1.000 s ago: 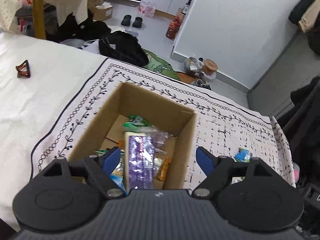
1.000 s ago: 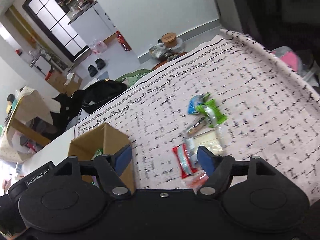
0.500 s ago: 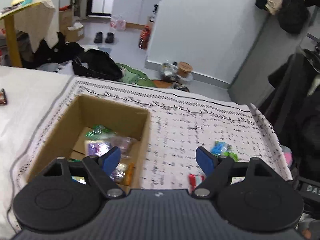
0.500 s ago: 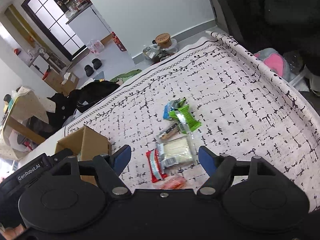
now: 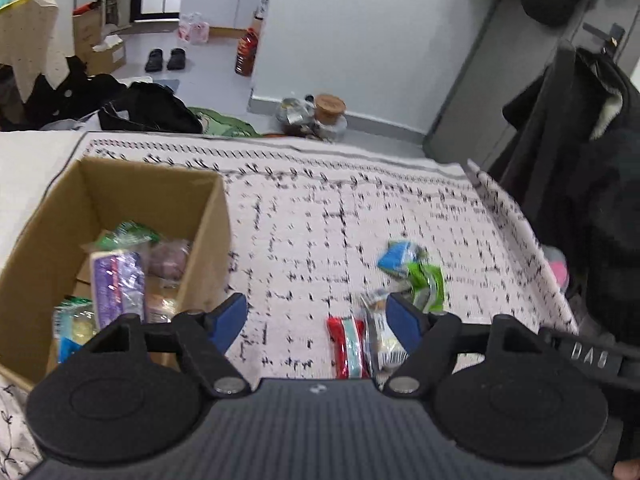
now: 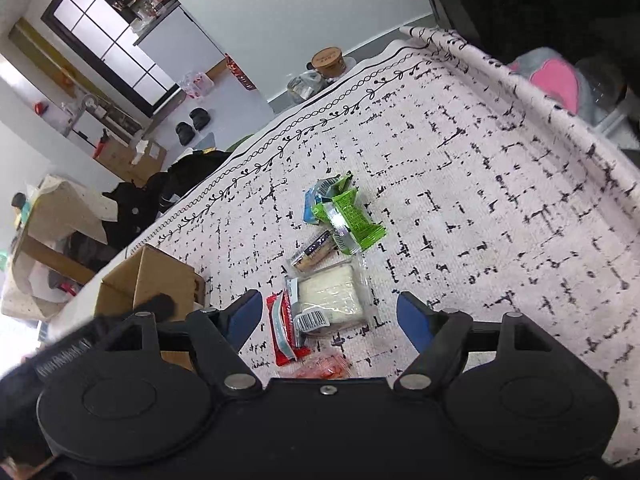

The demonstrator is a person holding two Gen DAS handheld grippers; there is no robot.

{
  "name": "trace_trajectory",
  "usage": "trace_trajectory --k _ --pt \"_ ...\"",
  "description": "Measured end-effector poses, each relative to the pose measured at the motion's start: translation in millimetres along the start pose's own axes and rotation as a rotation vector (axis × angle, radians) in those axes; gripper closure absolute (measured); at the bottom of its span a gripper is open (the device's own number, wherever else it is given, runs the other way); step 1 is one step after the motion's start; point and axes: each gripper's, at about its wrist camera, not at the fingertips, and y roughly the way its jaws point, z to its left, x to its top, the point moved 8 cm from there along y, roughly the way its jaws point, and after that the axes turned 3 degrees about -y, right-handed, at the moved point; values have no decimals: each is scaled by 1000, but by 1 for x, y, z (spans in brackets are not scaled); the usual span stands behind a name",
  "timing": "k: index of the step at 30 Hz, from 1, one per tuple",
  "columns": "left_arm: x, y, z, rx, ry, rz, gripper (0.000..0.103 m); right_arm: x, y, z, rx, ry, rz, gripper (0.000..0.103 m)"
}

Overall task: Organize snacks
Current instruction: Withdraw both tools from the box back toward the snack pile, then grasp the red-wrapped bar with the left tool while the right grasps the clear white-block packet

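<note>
A loose cluster of snack packets lies on the patterned tablecloth (image 6: pixel 500 168): a green packet (image 6: pixel 352 216), a clear-wrapped white slab (image 6: pixel 330 296) and a red packet (image 6: pixel 282 330) (more already sit in the cardboard box (image 5: pixel 204 216) nearby). The right gripper (image 6: pixel 330 316) hangs above the cluster, jaws spread and empty. The left gripper (image 5: pixel 318 322) is likewise spread wide with nothing between its fingers, between box and cluster.

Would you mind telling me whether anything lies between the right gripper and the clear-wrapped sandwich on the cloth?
Nothing visible does. The right gripper is open just short of the sandwich; the red packet lies beside the sandwich, not in front of it.
</note>
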Motion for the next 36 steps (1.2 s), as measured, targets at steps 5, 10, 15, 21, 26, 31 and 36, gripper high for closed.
trace_trajectory --k 5,10,15,21,26,31,36 --pt "-13 26 -7 -3 13 66 49 2 12 -4 2 3 -18 29" --pt "-22 50 -10 0 9 122 59 2 24 -12 27 25 0 29" --pt "-32 70 -19 1 29 166 67 2 37 -20 19 44 16 29" --pt "-43 90 -20 16 35 225 70 2 51 -19 34 33 43 29" --pt "-45 100 -19 50 68 240 70 0 61 -18 41 20 69 29" --pt "-46 101 -18 62 80 239 71 -1 70 -14 46 -4 85 29" --pt "-42 98 -9 105 50 237 84 -3 75 -7 45 -47 94 29"
